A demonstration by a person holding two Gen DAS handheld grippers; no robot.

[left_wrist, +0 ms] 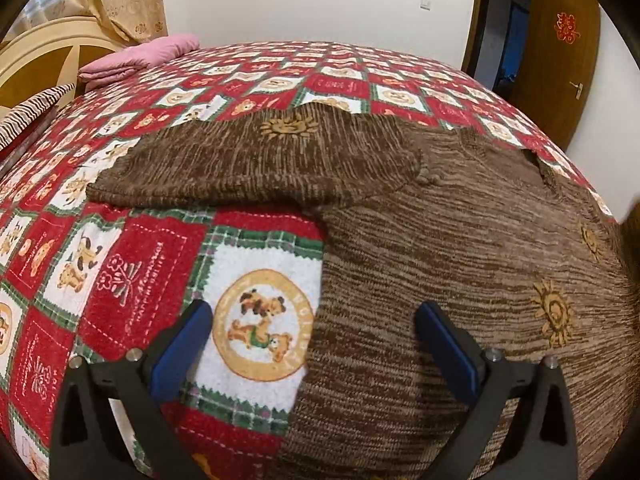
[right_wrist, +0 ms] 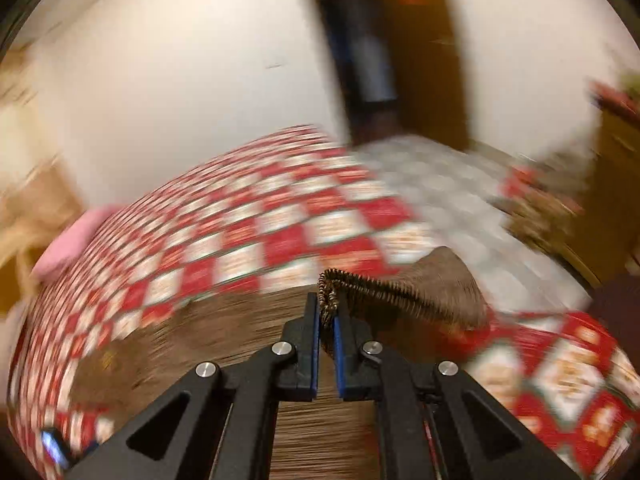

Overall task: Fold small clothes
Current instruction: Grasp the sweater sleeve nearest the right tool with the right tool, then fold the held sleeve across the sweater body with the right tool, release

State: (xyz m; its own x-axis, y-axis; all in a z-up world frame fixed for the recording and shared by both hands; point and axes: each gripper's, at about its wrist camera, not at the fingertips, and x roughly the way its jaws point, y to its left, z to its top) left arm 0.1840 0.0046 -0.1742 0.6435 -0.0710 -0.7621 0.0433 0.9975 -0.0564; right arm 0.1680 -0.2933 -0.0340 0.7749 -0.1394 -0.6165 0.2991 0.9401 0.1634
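Lying flat on the red-and-white bedspread [left_wrist: 140,264], the brown sweater [left_wrist: 460,264] has one sleeve [left_wrist: 256,160] folded across. Left gripper [left_wrist: 312,344] hangs above its edge, jaws spread, nothing between them. Right gripper [right_wrist: 327,312] pinches the sweater's ribbed cuff [right_wrist: 340,284], lifted off the bed; view blurred.

Warm, even indoor light fills both views, with soft shadows only — one under the folded brown sweater [left_wrist: 440,240] on the bed [left_wrist: 160,264] — and no harsh glare. The left wrist view is sharp, though the fisheye bulges the bed and blackens the corners. The right wrist view is heavily motion-smeared: walls, door [right_wrist: 424,60] and bedspread streak, while the right tongs [right_wrist: 327,312] stay crisp.
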